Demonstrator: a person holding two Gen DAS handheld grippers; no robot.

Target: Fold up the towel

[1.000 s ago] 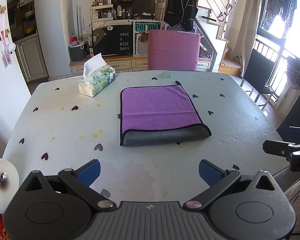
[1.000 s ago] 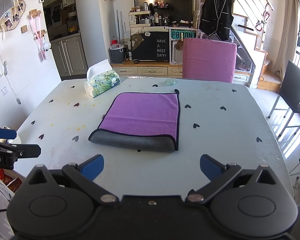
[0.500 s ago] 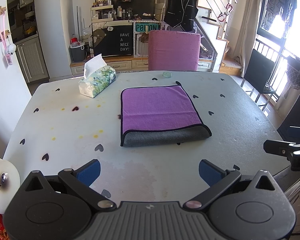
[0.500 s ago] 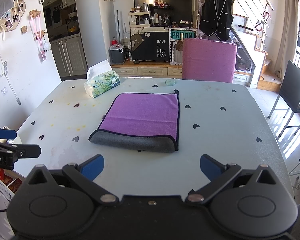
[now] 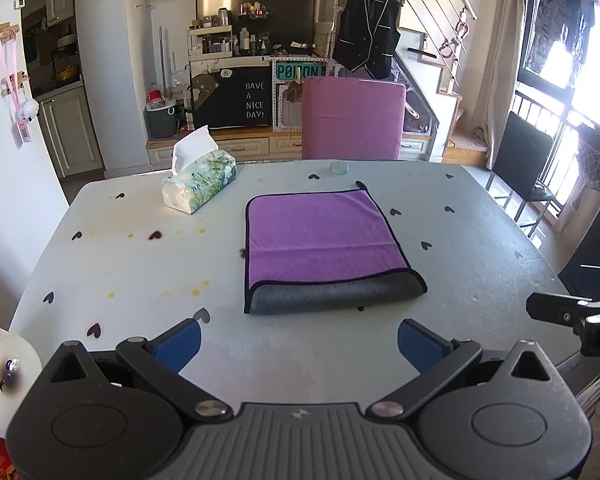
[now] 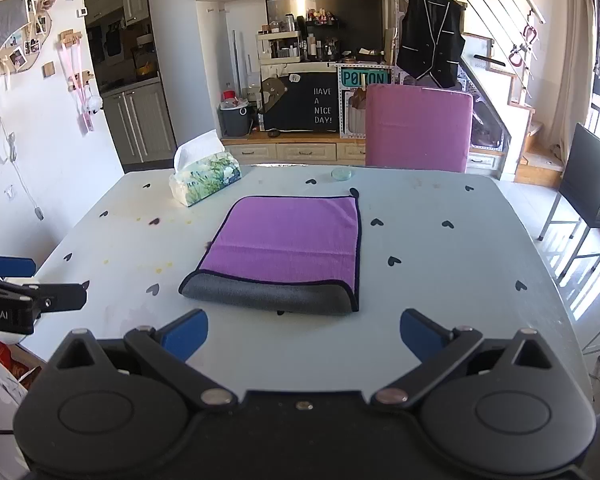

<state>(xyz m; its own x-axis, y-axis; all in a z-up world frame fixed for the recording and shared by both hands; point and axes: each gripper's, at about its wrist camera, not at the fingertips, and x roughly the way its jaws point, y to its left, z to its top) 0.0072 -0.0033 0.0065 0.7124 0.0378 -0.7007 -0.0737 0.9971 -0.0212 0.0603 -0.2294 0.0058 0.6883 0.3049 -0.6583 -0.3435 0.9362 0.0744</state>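
Nothing seems moved: folded towel [image 5: 324, 244] lies ahead of both wide-spread tongs [image 5: 299, 342] [image 6: 304, 332].

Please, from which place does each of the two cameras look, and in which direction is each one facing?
Left wrist view: sits on the left gripper, at the table's near edge, facing across the pale heart-dotted table toward the purple-and-grey folded towel; its own open blue-tipped fingers show, and the right gripper at the right edge.
Right wrist view: sits on the right gripper, facing the same way; its open fingers show, and the left gripper at the left edge.
Shared: towel, floral tissue box, pink chair.
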